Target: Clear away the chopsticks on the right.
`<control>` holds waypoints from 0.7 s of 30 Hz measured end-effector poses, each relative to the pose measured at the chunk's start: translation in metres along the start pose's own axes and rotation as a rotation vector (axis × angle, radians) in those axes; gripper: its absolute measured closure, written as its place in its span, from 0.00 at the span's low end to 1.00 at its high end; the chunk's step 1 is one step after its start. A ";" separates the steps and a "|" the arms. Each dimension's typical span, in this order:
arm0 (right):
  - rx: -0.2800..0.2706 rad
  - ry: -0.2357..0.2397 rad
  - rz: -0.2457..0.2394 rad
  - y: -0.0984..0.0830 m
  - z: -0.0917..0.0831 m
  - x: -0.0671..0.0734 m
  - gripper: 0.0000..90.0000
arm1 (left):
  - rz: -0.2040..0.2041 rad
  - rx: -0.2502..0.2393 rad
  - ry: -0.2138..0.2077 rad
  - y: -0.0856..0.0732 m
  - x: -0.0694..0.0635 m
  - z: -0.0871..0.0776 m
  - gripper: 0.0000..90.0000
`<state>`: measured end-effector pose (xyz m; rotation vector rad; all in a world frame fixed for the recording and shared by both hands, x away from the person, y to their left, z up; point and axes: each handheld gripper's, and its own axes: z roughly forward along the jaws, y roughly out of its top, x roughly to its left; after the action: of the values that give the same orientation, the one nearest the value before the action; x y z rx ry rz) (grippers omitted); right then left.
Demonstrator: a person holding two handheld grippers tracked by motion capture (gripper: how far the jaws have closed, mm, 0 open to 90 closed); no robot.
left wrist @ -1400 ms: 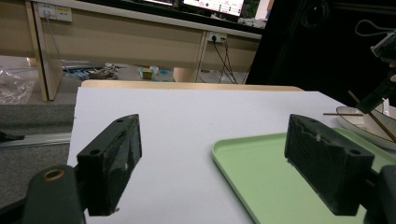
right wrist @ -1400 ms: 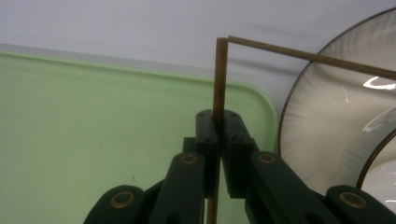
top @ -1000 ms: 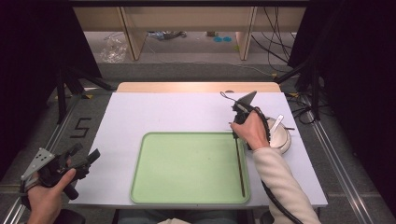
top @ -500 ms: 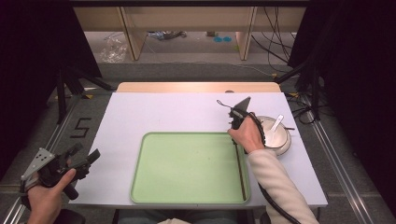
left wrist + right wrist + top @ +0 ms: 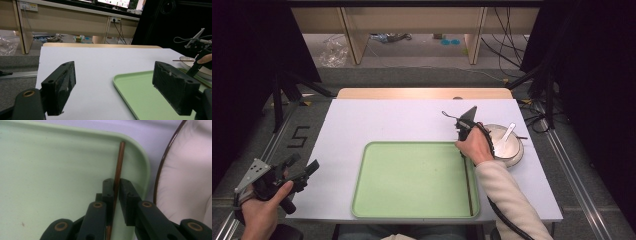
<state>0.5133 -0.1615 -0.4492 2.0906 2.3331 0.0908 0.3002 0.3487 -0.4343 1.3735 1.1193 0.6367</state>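
A brown chopstick lies along the right inner edge of the green tray on the white table. My right gripper points down at the chopstick's far end, the hand covering its tips. In the right gripper view the chopstick runs between the two black jaws of my right gripper, which are shut on it just above the tray. My left gripper is held off the table's front left corner. Its jaws stand wide apart, and my left gripper has nothing between them.
A white bowl with a dark rim stands right of the tray, holding a white spoon. A thin brown stick rests across the bowl's rim. The bowl lies close to my right jaws. Cables trail past the table's right edge.
My right hand has shifted a little left from the bowl and settled at the tray's right edge over the chopstick. My left gripper has stayed where it was.
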 end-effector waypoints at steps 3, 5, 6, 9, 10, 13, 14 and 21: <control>-0.010 -0.002 -0.013 0.000 -0.002 0.000 0.92 | 0.001 0.004 0.002 0.000 0.000 0.000 0.21; -0.015 0.001 -0.020 0.000 -0.006 0.000 0.91 | 0.001 0.004 0.003 0.000 0.000 0.000 0.21; -0.014 0.009 0.005 0.001 -0.010 0.002 0.90 | 0.001 0.003 0.003 0.000 0.000 0.000 0.21; -0.042 0.020 -0.016 0.001 -0.017 0.002 0.88 | 0.001 0.006 0.004 0.000 0.000 0.000 0.21; -0.055 0.016 -0.027 0.002 -0.020 0.003 0.87 | 0.001 0.005 0.003 0.000 0.000 0.000 0.21; -0.115 0.011 -0.095 0.003 -0.031 0.002 0.86 | 0.002 0.005 0.004 0.000 0.000 0.000 0.21; -0.138 0.004 -0.133 0.005 -0.036 0.002 0.86 | 0.002 0.005 0.003 0.000 0.000 0.000 0.21; -0.351 -0.230 -0.747 0.021 -0.059 -0.006 0.74 | 0.002 0.007 0.005 0.000 0.000 0.000 0.21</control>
<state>0.5321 -0.1671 -0.3892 0.9443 2.5391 0.2148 0.3002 0.3488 -0.4344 1.3804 1.1249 0.6381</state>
